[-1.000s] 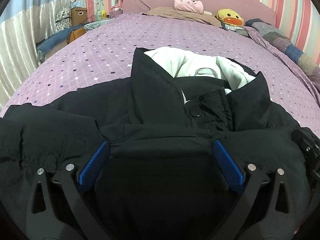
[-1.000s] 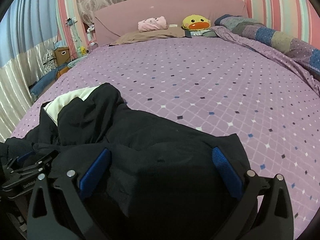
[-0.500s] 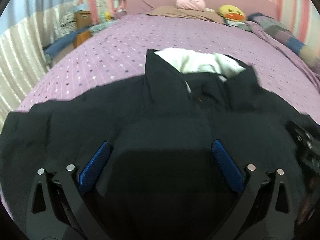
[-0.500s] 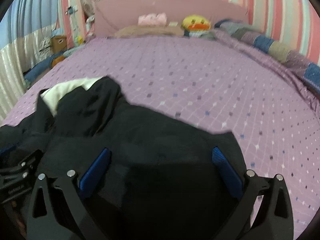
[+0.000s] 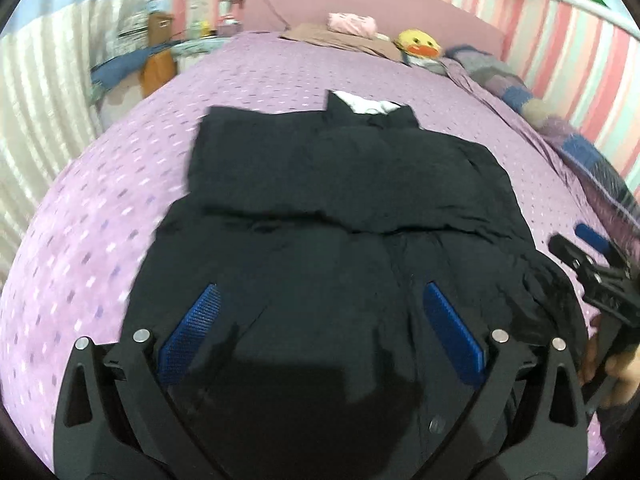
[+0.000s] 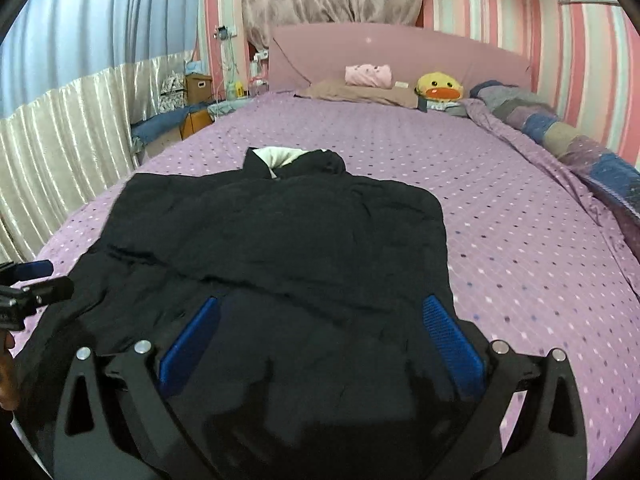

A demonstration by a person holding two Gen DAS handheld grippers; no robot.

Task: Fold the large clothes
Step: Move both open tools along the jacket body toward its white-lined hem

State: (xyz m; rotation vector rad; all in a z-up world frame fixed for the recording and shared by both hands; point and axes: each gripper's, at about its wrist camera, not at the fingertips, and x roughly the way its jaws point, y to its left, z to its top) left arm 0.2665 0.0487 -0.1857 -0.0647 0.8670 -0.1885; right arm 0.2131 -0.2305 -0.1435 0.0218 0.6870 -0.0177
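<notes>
A large black jacket (image 5: 340, 184) with a white lining at the collar (image 5: 366, 105) lies spread on the purple bed, collar toward the headboard. It also shows in the right wrist view (image 6: 280, 232), with a folded layer across its upper half. My left gripper (image 5: 320, 312) is open above the jacket's near hem. My right gripper (image 6: 320, 320) is open above the near hem too, empty. The right gripper shows at the right edge of the left wrist view (image 5: 596, 276), and the left gripper at the left edge of the right wrist view (image 6: 24, 292).
The purple dotted bedsheet (image 6: 520, 220) stretches right and toward the pink headboard (image 6: 400, 56). Pillows, a pink plush (image 6: 368, 74) and a yellow duck plush (image 6: 438, 86) lie at the head. A patchwork quilt (image 6: 560, 140) runs along the right edge. Boxes and clutter (image 6: 192, 100) stand left of the bed.
Both grippers have pulled back and risen from the jacket. The jacket's near part now lies flat and spread out, with the collar farther away in both views.
</notes>
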